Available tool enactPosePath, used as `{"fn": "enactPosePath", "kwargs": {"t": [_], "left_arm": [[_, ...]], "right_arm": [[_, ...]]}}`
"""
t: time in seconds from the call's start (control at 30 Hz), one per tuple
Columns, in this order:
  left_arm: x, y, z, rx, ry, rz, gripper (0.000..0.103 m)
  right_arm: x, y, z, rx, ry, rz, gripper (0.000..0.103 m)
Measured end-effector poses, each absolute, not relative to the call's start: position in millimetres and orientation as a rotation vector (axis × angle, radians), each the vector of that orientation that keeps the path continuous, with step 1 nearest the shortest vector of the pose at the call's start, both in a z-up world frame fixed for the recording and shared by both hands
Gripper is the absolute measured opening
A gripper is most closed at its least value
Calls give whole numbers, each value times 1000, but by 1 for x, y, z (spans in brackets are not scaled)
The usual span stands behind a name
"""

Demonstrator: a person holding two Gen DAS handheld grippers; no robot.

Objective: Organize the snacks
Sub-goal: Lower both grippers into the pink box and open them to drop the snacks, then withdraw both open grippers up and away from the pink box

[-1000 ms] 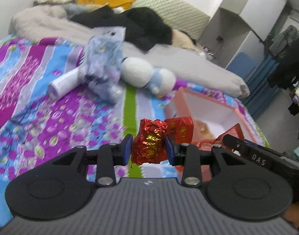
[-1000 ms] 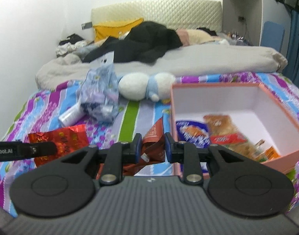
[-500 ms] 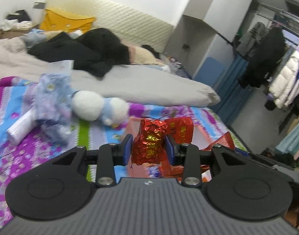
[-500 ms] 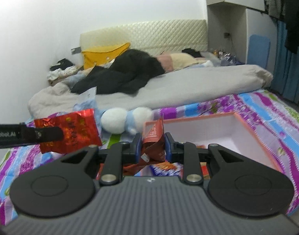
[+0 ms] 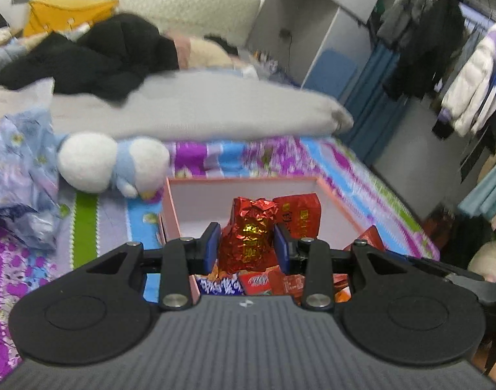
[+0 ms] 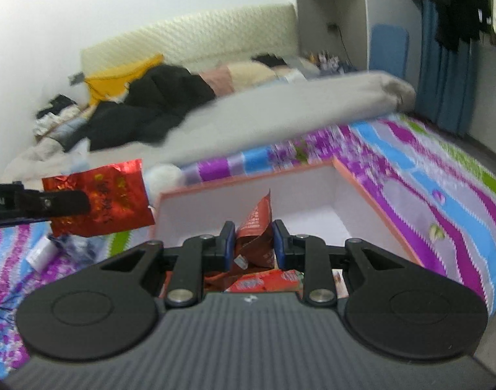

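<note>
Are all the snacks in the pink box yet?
Not yet. Some packets already lie in the pink box. The left gripper holds a shiny red foil packet and the right gripper a dark red packet, both over the box, not dropped in.

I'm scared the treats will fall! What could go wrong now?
1. The left gripper pinches the crinkly red foil snack bag only at one end, so it might slip and miss the pink cardboard box.
2. The right gripper holds a dark red folded snack packet close beside it; both could bump over the box.
3. Snacks already in the box could get squashed.
</note>
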State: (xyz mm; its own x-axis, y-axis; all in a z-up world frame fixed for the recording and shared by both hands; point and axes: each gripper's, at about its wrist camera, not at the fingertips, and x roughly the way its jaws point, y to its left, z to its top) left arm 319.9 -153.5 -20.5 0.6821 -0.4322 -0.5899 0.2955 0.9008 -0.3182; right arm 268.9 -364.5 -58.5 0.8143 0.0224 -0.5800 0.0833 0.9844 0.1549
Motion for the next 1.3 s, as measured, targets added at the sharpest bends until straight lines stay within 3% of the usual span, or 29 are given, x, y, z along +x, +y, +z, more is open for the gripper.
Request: {"fn": "enactPosePath", "kwargs": {"t": [0.57, 0.6, 0.63, 0.67, 0.7, 0.73, 1.3], "left_arm": [[384, -187, -106, -134, 904, -433, 44], [384, -187, -105, -139, 913, -430, 55], [384, -187, -104, -146, 919, -426, 70], [384, -186, -103, -146, 916, -414, 76], [381, -184, -99, -136, 907, -404, 78], [378, -184, -95, -123, 898, -403, 78], [279, -150, 37, -58, 630, -432, 78]], "right_arm": [[322, -377, -129, 246, 776, -35, 29], [322, -378, -128, 250, 777, -36, 29], [323, -378, -127, 252, 780, -40, 35], [322, -378, -125, 254, 778, -39, 41], [321, -379, -122, 255, 768, -37, 49], [317, -379, -118, 252, 753, -39, 50], [230, -353, 0, 233, 494, -35, 50]]}}
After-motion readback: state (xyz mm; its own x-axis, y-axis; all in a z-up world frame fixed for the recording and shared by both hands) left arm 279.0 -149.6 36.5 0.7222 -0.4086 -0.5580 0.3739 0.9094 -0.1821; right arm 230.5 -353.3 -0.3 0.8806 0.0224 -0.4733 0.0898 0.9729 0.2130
